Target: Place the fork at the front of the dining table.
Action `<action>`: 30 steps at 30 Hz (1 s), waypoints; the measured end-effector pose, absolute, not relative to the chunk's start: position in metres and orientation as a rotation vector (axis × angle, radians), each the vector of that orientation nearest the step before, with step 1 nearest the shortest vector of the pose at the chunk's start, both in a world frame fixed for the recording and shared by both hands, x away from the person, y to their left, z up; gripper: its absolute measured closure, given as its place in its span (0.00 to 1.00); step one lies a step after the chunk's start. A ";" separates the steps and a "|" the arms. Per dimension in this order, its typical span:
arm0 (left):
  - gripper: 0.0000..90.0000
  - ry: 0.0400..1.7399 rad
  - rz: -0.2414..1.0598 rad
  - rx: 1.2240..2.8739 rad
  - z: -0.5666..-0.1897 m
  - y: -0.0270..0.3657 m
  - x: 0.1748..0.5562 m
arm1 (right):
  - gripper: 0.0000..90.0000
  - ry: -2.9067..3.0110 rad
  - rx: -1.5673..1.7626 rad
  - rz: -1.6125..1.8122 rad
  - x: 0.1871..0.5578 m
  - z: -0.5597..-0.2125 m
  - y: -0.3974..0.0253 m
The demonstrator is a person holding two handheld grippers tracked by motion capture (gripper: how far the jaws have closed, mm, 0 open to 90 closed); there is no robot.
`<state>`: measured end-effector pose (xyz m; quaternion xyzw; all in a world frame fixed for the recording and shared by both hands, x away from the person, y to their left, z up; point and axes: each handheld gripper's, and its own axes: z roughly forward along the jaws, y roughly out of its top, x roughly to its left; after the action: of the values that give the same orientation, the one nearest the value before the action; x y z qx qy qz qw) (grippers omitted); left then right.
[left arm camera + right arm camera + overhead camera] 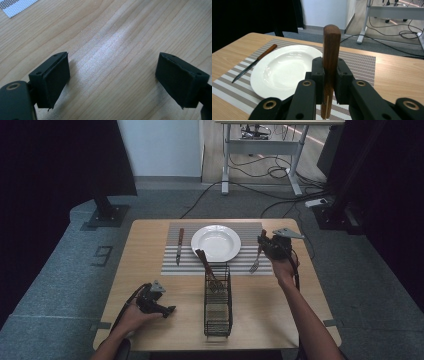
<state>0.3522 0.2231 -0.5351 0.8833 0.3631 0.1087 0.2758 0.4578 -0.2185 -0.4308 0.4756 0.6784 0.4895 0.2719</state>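
One fork (256, 258) in R gripper (262, 241); one knife (179, 245), one plate (216, 243).

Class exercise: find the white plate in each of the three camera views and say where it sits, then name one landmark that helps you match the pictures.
High view: the white plate sits at centre on the striped placemat, between knife and fork.
Left gripper view: bare wood of the table and a placemat corner; no plate here.
Right gripper view: plate lies left of centre.
Shared landmark: the placemat.

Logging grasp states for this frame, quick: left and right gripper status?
Left gripper: open, nothing between the fingers, low over the bare table.
Right gripper: closed on the fork by its wooden handle, beside the plate.
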 end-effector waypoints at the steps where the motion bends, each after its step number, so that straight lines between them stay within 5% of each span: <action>1: 0.14 0.975 0.292 2.374 -0.535 0.223 0.352 | 0.89 1.828 1.284 1.313 0.459 -0.432 -0.218; 30: 0.14 0.969 0.292 2.372 -0.535 0.225 0.352 | 0.89 1.814 1.395 1.217 0.512 -0.453 -0.205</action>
<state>0.3520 0.2245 -0.5354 0.8836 0.3610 0.1088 0.2778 0.5120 -0.2047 -0.4525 0.5179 0.6736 0.4519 0.2716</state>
